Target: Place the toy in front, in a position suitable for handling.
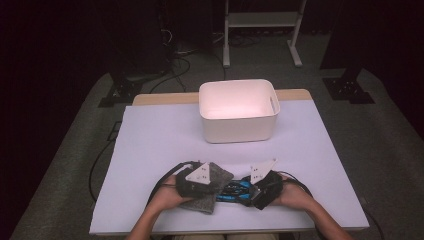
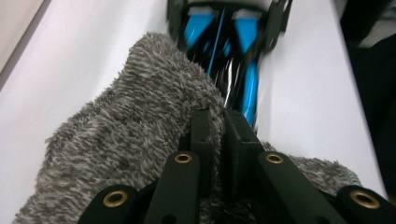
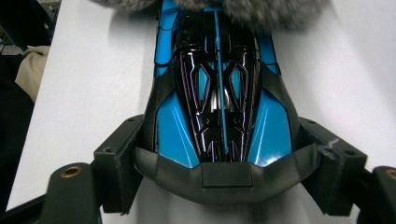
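Fuzzy grey knit cloth (image 2: 130, 140) is pinched between my left gripper's (image 2: 219, 128) jaws, which stand all but together on a fold of it. I hold it that way, I judge, to rub the cloth along the blue and black toy racing car (image 3: 217, 93). My right gripper (image 3: 219, 158) clamps the car's dark rear end from both sides, jaws spread wide to its width, to keep it steady on the white table (image 1: 165, 135).

In the high view the car (image 1: 235, 191) lies between my two hands at the near edge, with the cloth (image 1: 212, 187) covering its nose. Farther back stands an empty white plastic bin (image 1: 237, 111), well apart.

The car's front is hidden under the cloth, its wheels are hard to make out, and the left gripper view blurs its bodywork.
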`<state>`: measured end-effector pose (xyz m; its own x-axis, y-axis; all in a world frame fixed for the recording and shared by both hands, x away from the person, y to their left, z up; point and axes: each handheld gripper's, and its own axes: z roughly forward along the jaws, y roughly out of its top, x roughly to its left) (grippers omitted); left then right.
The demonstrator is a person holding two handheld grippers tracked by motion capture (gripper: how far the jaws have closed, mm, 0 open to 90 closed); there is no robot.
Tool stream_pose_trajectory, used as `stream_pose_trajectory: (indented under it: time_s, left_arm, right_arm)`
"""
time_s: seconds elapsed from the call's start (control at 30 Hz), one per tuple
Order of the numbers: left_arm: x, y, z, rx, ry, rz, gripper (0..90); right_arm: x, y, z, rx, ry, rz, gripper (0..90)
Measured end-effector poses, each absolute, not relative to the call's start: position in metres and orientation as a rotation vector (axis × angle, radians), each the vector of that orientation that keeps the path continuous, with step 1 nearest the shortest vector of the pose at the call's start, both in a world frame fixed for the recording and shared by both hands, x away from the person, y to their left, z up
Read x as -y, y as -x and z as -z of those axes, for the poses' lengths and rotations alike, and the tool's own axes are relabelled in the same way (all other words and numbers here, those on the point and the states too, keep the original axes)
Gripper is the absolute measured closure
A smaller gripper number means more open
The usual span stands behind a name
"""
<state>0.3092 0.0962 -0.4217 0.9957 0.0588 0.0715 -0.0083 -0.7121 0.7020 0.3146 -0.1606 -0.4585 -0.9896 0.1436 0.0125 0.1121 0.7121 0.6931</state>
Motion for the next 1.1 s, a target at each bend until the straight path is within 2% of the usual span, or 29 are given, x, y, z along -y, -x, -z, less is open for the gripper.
stream_pose_trajectory:
  time_s: [0.13, 0.33, 0.5, 0.7, 1.1]
  left_arm:
    - [-0.086, -0.317, 0.418, -0.017, -2.366, -0.086, 83.1]
    - [-0.091, -0.319, 0.419, -0.003, -2.364, -0.082, 83.2]
    - [-0.109, -0.320, 0.423, -0.045, -2.398, -0.114, 82.8]
    - [-0.129, -0.322, 0.428, -0.099, -2.384, -0.093, 82.6]
    - [-0.117, -0.318, 0.427, -0.062, -2.358, -0.067, 82.6]
  right_arm:
    - [0.162, -0.314, 0.459, -2.869, -0.235, -1.177, 22.9]
    - [0.161, -0.314, 0.459, -2.868, -0.233, -1.174, 22.9]
    - [0.161, -0.315, 0.459, -2.868, -0.212, -1.156, 23.0]
    - [0.161, -0.315, 0.459, -2.872, -0.209, -1.158, 23.0]
    - [0.161, -0.315, 0.459, -2.863, -0.209, -1.162, 23.0]
